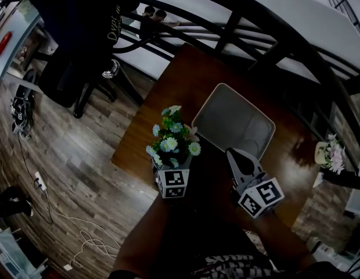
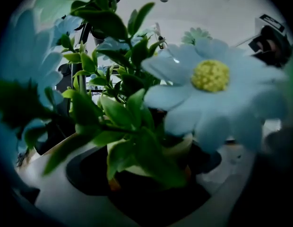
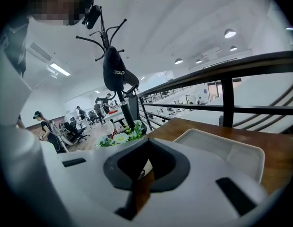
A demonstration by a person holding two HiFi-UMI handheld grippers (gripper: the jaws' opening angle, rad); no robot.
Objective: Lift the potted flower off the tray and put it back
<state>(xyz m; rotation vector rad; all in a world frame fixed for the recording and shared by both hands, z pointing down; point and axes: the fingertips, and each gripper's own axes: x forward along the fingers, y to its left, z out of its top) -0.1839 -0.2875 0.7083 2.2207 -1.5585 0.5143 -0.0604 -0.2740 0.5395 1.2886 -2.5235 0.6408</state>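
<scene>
My left gripper (image 1: pixel 171 170) pinches the potted flower (image 1: pixel 173 139) beside the tray (image 1: pixel 238 124); right gripper (image 1: pixel 234 156) fingers pressed together, empty. I'd return it upright.

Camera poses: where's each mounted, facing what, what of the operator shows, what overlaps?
Head view: on the person's head, facing steeply down at table, tray and potted flower; left claw and right claw show.
Left gripper view: on the left claw, looking into the potted flower it grips; its pads show.
Right gripper view: on the right claw, low over the table, facing the tray; shut, empty claw shows.
Shared: tray and potted flower, in head and right gripper views.
</scene>
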